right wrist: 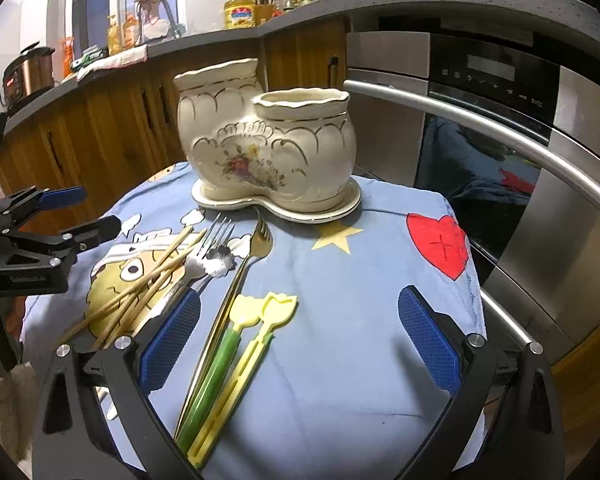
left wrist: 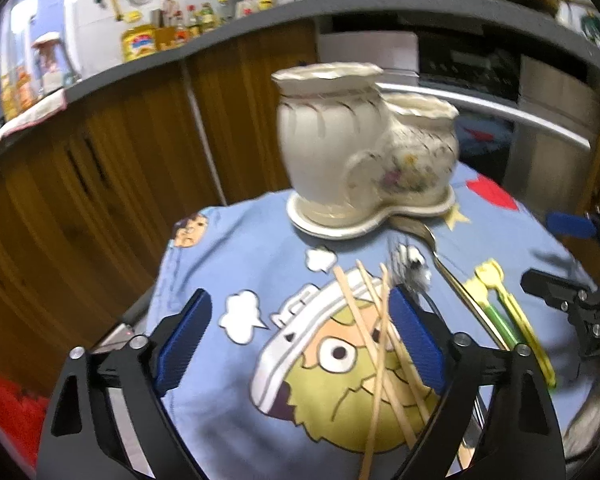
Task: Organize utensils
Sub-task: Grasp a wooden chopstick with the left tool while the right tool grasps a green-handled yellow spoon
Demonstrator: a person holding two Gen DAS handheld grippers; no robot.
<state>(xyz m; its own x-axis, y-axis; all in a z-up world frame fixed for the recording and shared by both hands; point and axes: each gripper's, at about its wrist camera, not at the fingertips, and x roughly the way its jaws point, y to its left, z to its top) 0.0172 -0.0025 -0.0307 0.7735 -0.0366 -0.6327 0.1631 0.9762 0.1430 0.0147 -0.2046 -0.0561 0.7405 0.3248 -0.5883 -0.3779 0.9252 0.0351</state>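
Observation:
A cream ceramic two-pot holder [left wrist: 332, 148] [right wrist: 268, 140] stands at the far side of a blue cartoon cloth [right wrist: 360, 272]. Wooden sticks [left wrist: 376, 340] [right wrist: 140, 292] lie crossed on the cloth, inside my left gripper [left wrist: 300, 340], close to its right pad; its jaws stand wide apart and press on nothing. Beside the sticks lie a silver fork [left wrist: 410, 266] [right wrist: 216, 240] and a gold fork [right wrist: 260, 240]. My right gripper [right wrist: 300, 340] is open above a green-handled [right wrist: 216, 368] and a yellow plastic utensil [right wrist: 278, 308], which lie near its left pad. Both pots look empty.
The cloth covers a small round table whose edge drops off on all sides. A steel oven [right wrist: 500, 92] with a long bar handle stands close on the right. Wooden cabinets [left wrist: 100, 184] run behind, under a grey counter with bottles.

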